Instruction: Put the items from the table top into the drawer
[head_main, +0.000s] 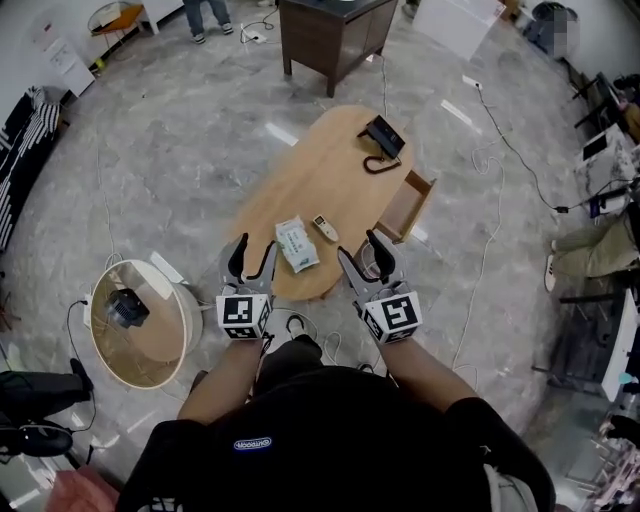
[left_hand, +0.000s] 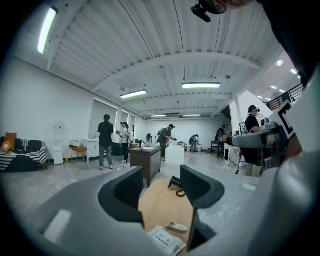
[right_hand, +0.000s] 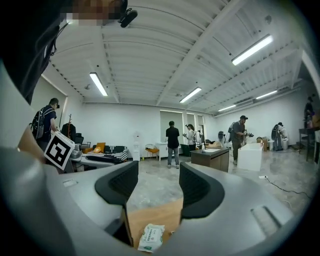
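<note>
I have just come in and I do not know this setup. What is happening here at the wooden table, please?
A person holds tongs in each hand at the near end of an oval wooden table. The left tongs and right tongs are both open and empty. A white wipes packet and a small remote lie near them; a black desk phone sits at the far end. The drawer at the table's side is pulled open. No item has been picked up yet.
</note>
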